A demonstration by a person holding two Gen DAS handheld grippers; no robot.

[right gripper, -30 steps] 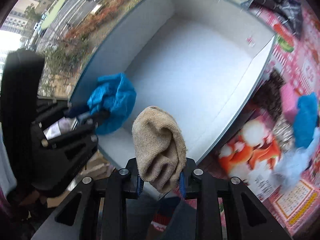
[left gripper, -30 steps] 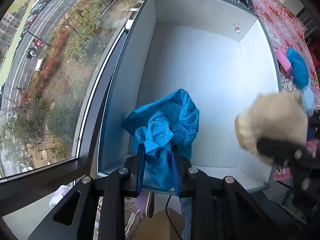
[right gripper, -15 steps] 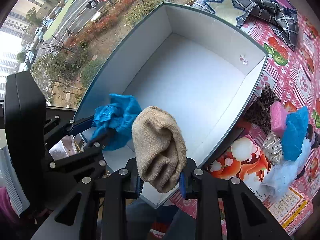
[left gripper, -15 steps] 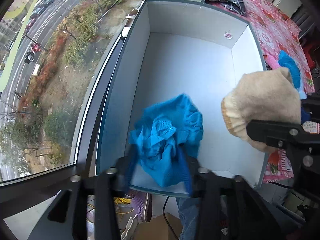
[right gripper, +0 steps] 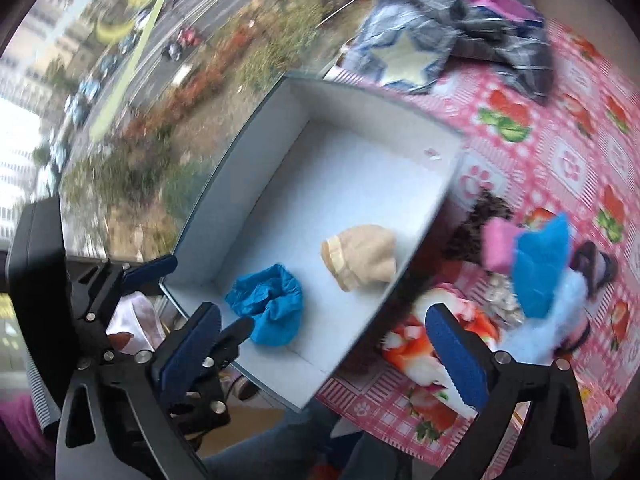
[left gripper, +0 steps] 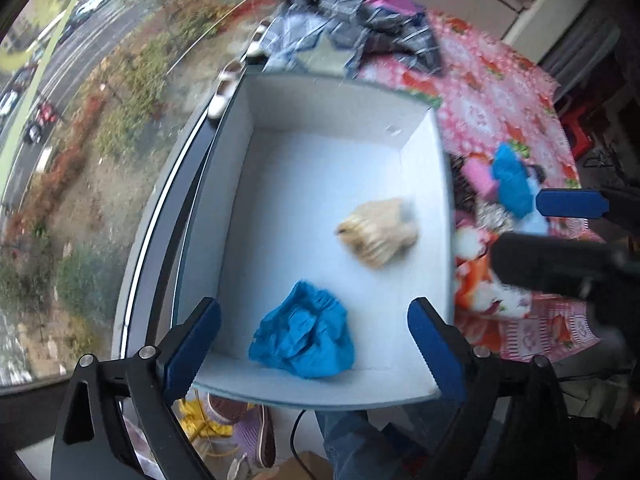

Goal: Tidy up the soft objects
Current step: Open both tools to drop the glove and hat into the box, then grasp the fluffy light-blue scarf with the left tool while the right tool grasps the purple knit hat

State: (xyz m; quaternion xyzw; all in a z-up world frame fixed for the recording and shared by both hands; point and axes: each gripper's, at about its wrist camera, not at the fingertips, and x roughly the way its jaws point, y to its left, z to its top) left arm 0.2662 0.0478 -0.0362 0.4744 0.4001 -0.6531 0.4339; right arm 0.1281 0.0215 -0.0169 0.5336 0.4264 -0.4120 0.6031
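A white open box sits at the table edge by the window. Inside it lie a crumpled blue knit cloth near the front wall and a beige knit hat by the right wall. My left gripper is open and empty above the box's front edge. My right gripper is open and empty above the box's front right corner; it also shows in the left wrist view.
A pile of soft items lies on the pink patterned tablecloth right of the box: a blue cloth, a pink piece, a dark fuzzy piece, an orange-white plush. A plaid garment lies beyond the box.
Both grippers opened and pulled back upward. The blue cloth and the beige hat dropped out of them and now lie on the box floor.
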